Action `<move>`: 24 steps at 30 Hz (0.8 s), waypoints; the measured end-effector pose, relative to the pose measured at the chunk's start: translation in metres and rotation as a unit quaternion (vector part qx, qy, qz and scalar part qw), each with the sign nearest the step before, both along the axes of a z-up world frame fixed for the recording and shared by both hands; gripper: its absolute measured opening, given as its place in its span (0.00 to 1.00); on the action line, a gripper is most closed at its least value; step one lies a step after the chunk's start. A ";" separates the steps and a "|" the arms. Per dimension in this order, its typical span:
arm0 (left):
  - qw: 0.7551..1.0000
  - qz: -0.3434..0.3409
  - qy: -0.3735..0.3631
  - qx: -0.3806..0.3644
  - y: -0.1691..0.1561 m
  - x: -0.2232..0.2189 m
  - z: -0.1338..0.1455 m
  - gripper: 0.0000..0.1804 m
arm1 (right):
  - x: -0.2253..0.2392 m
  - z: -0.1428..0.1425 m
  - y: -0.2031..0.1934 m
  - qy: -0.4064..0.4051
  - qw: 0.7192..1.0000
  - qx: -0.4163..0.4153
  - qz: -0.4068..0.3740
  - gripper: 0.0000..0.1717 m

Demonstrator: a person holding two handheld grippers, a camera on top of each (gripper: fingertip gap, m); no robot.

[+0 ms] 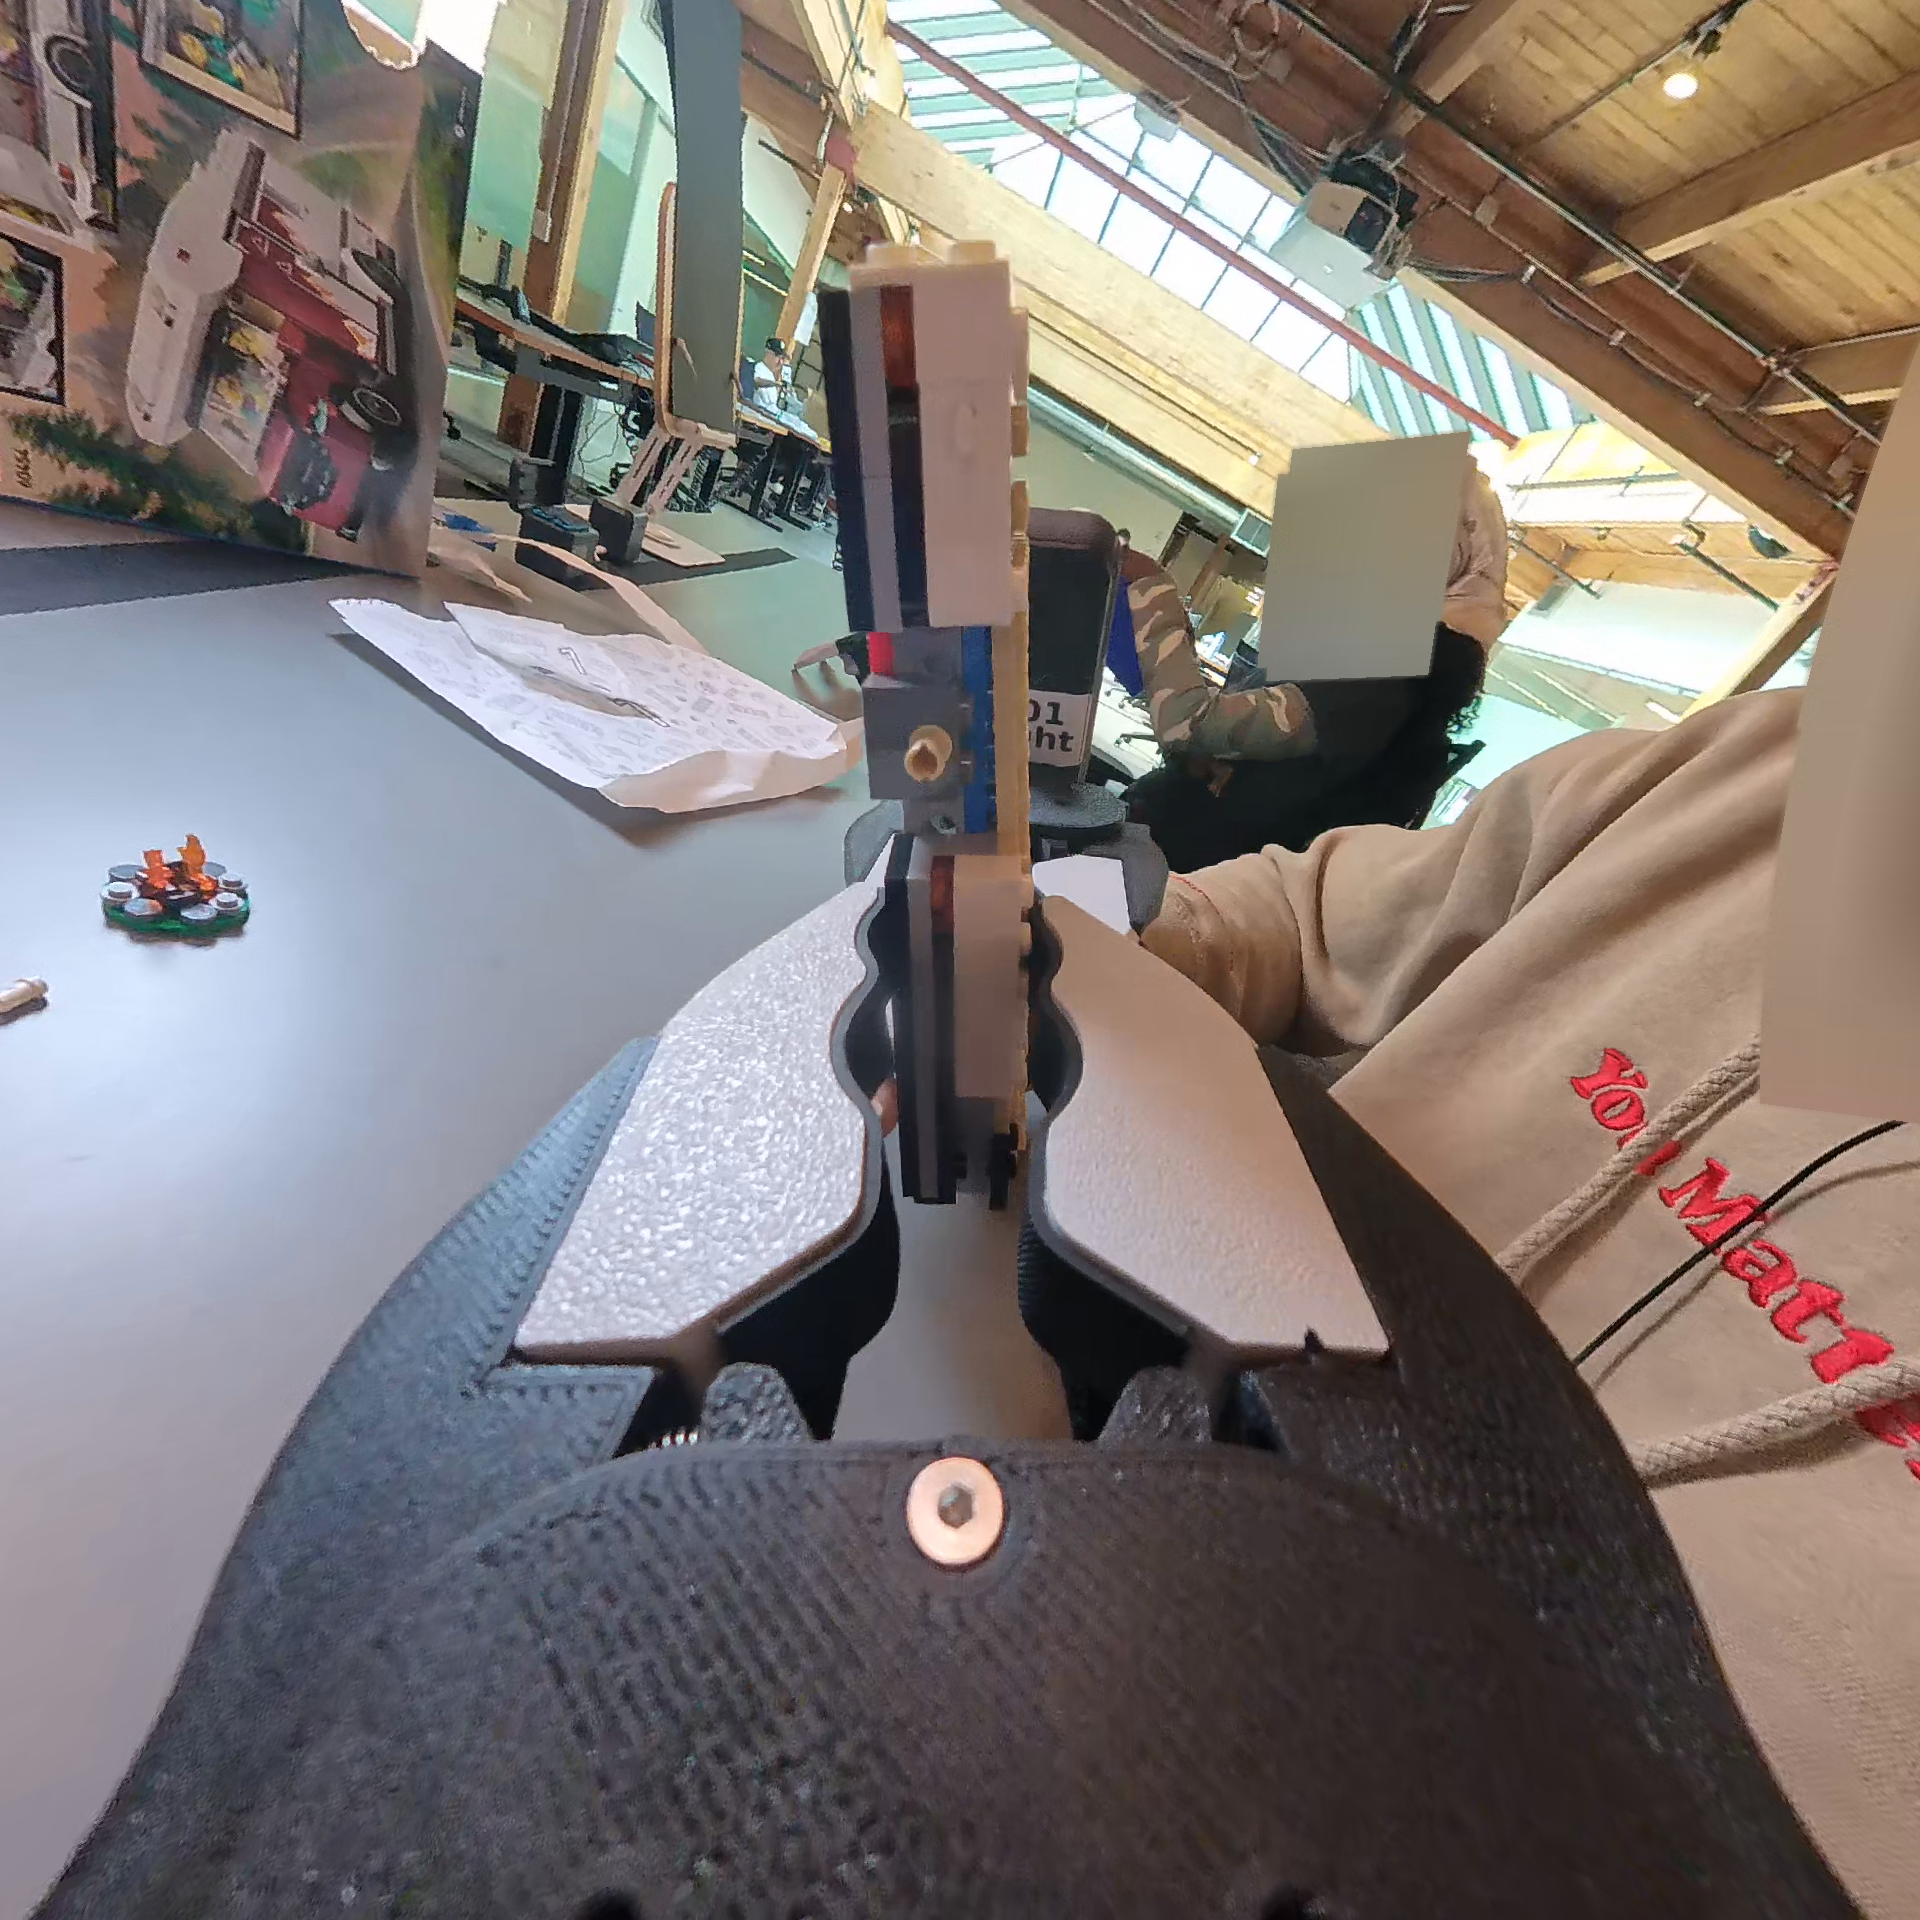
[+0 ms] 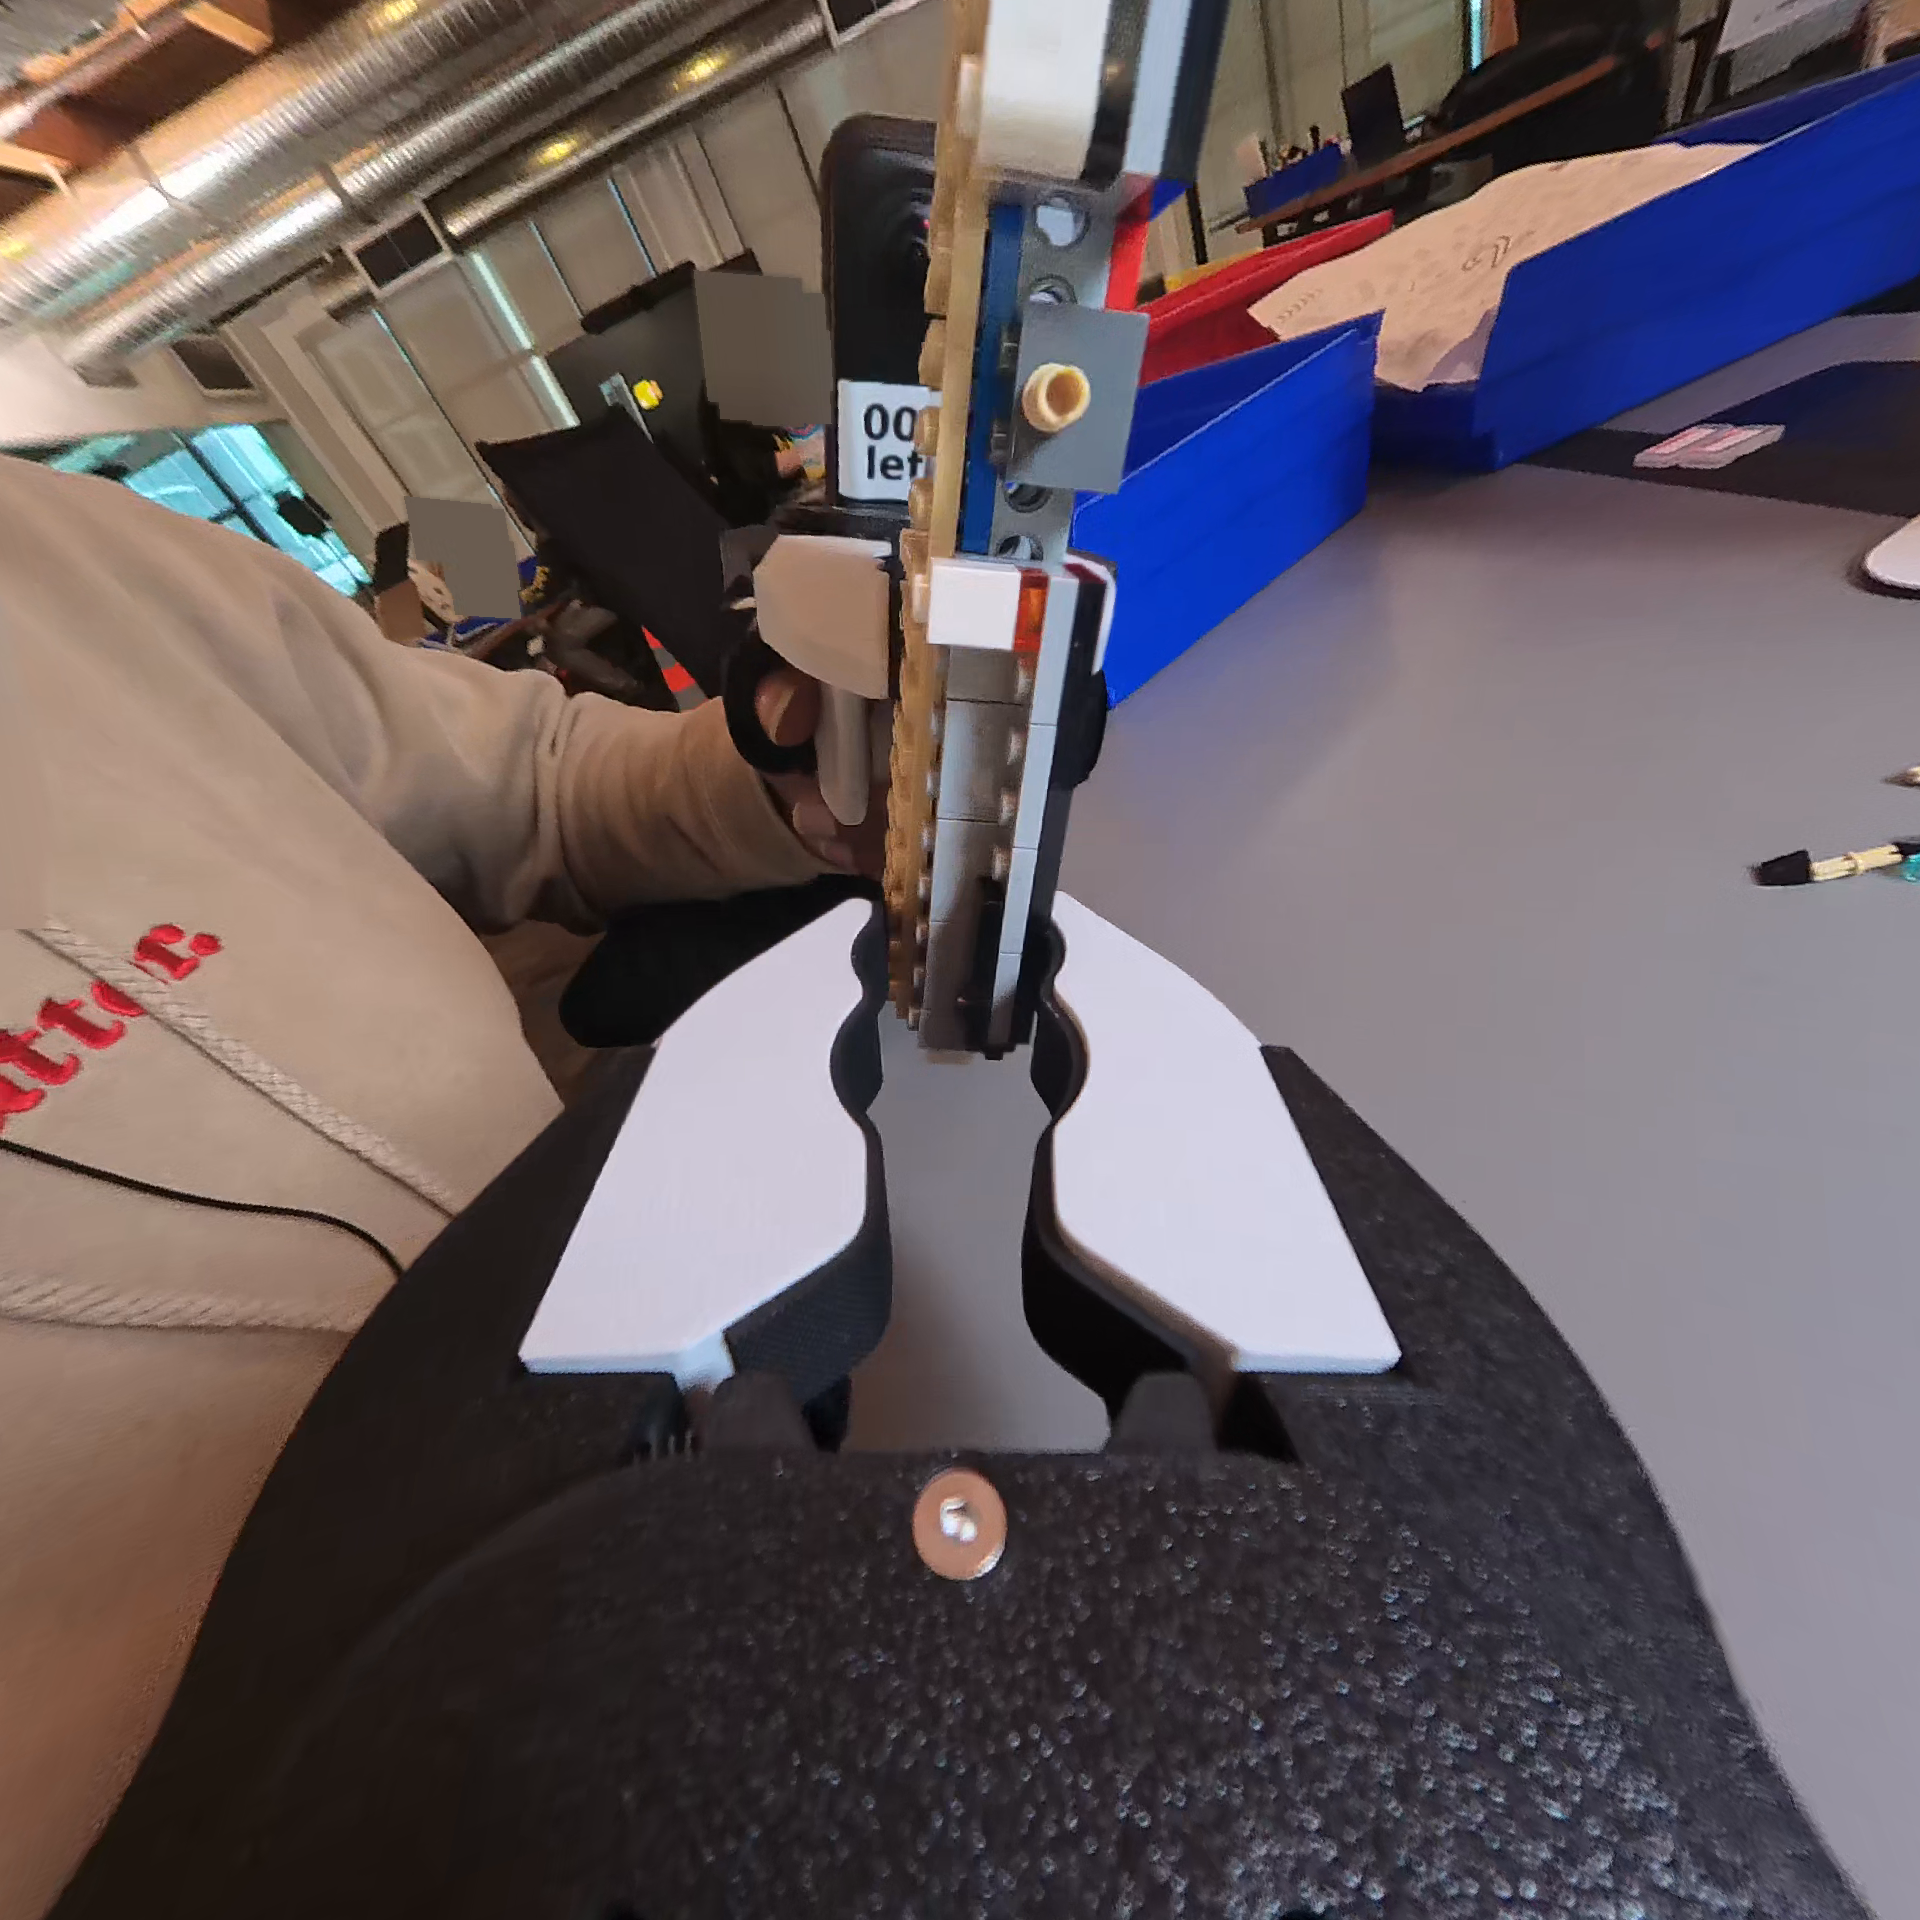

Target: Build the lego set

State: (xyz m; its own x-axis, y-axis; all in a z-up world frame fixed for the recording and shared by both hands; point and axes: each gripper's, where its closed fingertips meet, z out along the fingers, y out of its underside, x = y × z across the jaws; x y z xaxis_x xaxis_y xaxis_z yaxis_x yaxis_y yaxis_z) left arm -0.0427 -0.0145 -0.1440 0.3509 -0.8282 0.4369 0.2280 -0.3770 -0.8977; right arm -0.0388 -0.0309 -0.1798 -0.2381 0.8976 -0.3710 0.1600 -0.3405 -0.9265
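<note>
1. Brick assembly [image 1: 940, 582], a flat multi-layered build of white, grey, black, blue and tan plates, stands on edge in the air above the grey table [image 1: 312, 1091], held at opposite ends by both grippers.
2. Left gripper [image 1: 961, 997] has its jaws clamped on one end of the assembly; both white fingers [image 1: 748, 1091] press against its flat sides, the black layer toward one finger and the studded tan plate toward the other.
3. Right gripper [image 2: 961, 987] is likewise closed on the assembly's [image 2: 977, 831] other end, its pads squeezing the tan plate on one side and the black-and-white layers on the other.
4. A dark grey block [image 1: 920, 743] with a tan pin [image 1: 928, 750] sticking out sits midway along the assembly, next to a blue strip.
5. In the right wrist view the left gripper [image 2: 831, 623] shows farther off, gripping the assembly, with a person's hand [image 2: 800, 769] in a beige sleeve on its handle.
6. On the table near the left gripper lie a small round campfire model [image 1: 177, 883] with orange flames, a loose tan pin [image 1: 21, 997], and a creased paper sheet [image 1: 603, 696] printed with part drawings.
7. A picture box [image 1: 208, 270] stands upright at the far side of the table.
8. Beyond the right gripper sit blue bins [image 2: 1247, 457], one holding crumpled paper [image 2: 1455, 281], and a few small loose parts [image 2: 1829, 862] lie well apart on the table.
9. The person's beige sweatshirt [image 1: 1558, 1039] with red embroidery fills one side of both views.
</note>
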 end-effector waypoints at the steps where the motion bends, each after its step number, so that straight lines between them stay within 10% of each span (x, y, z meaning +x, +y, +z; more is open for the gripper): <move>1: 1.000 0.003 -0.004 0.000 0.001 0.000 0.002 0.13 | 0.000 0.002 0.000 0.007 1.000 -0.011 0.003 0.14; 9: 0.998 0.005 0.039 0.040 -0.006 0.008 0.009 0.31 | 0.014 0.037 0.001 0.120 0.992 -0.021 0.017 0.14; 14: 0.992 -0.014 0.098 0.079 -0.020 0.028 -0.002 0.14 | 0.015 0.041 -0.003 0.145 0.989 -0.011 0.023 0.14; 24: 0.994 -0.011 0.091 0.053 -0.022 0.025 0.000 0.14 | 0.013 0.041 -0.006 0.153 0.988 -0.001 0.025 0.14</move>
State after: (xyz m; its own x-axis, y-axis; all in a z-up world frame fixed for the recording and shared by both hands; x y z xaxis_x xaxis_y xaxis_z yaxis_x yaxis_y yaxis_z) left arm -0.0182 -0.0368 -0.1443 0.3974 -0.8748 0.2770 0.0503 -0.2807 -0.9585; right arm -0.0259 -0.0365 -0.1383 -0.3827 0.8813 -0.2771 -0.1111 -0.3417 -0.9332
